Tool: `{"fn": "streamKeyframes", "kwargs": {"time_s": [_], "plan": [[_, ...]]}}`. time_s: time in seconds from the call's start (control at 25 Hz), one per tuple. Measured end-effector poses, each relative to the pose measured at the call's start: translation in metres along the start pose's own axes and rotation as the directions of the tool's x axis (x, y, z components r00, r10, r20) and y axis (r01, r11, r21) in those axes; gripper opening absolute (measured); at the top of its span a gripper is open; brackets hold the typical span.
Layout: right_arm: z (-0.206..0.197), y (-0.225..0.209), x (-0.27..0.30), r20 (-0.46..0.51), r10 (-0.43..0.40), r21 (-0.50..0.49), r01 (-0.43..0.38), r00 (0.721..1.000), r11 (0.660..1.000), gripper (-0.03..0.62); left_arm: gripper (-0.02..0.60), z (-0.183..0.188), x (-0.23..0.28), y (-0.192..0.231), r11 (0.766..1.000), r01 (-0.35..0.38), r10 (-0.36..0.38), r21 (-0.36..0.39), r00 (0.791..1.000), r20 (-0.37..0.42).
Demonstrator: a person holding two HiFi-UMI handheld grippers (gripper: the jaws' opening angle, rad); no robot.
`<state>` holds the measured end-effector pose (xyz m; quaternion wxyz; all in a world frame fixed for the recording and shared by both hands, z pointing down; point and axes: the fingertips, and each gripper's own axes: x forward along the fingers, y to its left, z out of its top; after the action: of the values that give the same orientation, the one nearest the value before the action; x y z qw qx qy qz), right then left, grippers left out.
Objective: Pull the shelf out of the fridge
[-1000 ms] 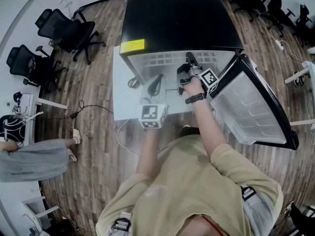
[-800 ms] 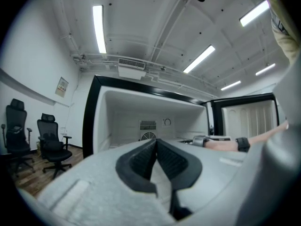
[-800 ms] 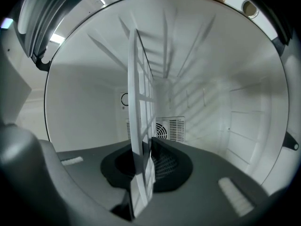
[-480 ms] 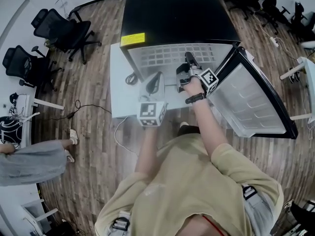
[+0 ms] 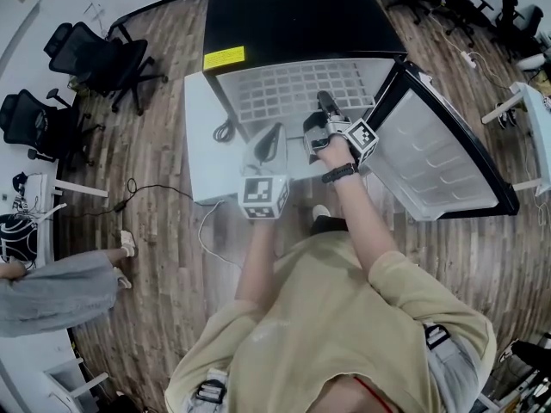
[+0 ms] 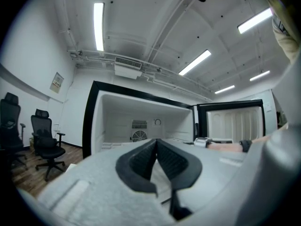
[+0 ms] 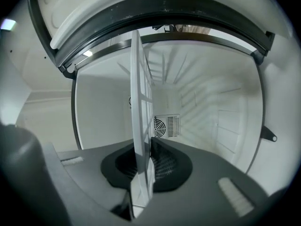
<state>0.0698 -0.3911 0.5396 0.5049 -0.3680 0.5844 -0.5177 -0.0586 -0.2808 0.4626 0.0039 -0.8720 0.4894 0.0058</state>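
Head view shows the white grid shelf (image 5: 293, 89) at 12 o'clock, partly out of the black fridge (image 5: 301, 15). The fridge door (image 5: 435, 157) hangs open toward 2 o'clock, the right gripper (image 5: 322, 103) is on the shelf's front edge, and the left gripper (image 5: 272, 136) is just beside that edge; office chairs (image 5: 103, 54) stand on the wood-plank floor (image 5: 164, 153) at 10 o'clock. Left gripper view shows its jaws pressed together on nothing. Right gripper view shows the jaws clenched on the shelf's thin rim; the shelf looks light, stiff and smooth, so a firm front-rim hold should keep it level.
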Motion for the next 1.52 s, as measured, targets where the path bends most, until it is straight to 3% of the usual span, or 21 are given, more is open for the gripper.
{"fn": "streamKeyframes", "kwargs": {"time_s": [0.88,1.28,1.4,1.52], "plan": [[-0.023,0.028,-0.052,0.042,-0.032,-0.023,0.033,0.999,0.999,0.034,0.003,0.027,-0.038,-0.001,0.996,0.084,-0.084,0.003,0.996,-0.016],[-0.041,0.040,-0.109,0.002,-0.034,-0.228,0.033,0.999,0.973,0.031,0.003,0.022,-0.056,-0.017,0.995,0.103,-0.103,-0.002,0.995,-0.013],[-0.043,0.053,-0.121,0.003,-0.045,-0.359,0.043,0.999,0.932,0.031,0.003,0.020,-0.060,-0.018,0.995,0.099,-0.099,-0.010,0.995,-0.014],[-0.041,0.074,-0.130,0.004,-0.060,-0.554,0.052,0.998,0.831,0.034,0.003,0.020,-0.063,-0.019,0.995,0.100,-0.100,-0.014,0.995,-0.010]]}}
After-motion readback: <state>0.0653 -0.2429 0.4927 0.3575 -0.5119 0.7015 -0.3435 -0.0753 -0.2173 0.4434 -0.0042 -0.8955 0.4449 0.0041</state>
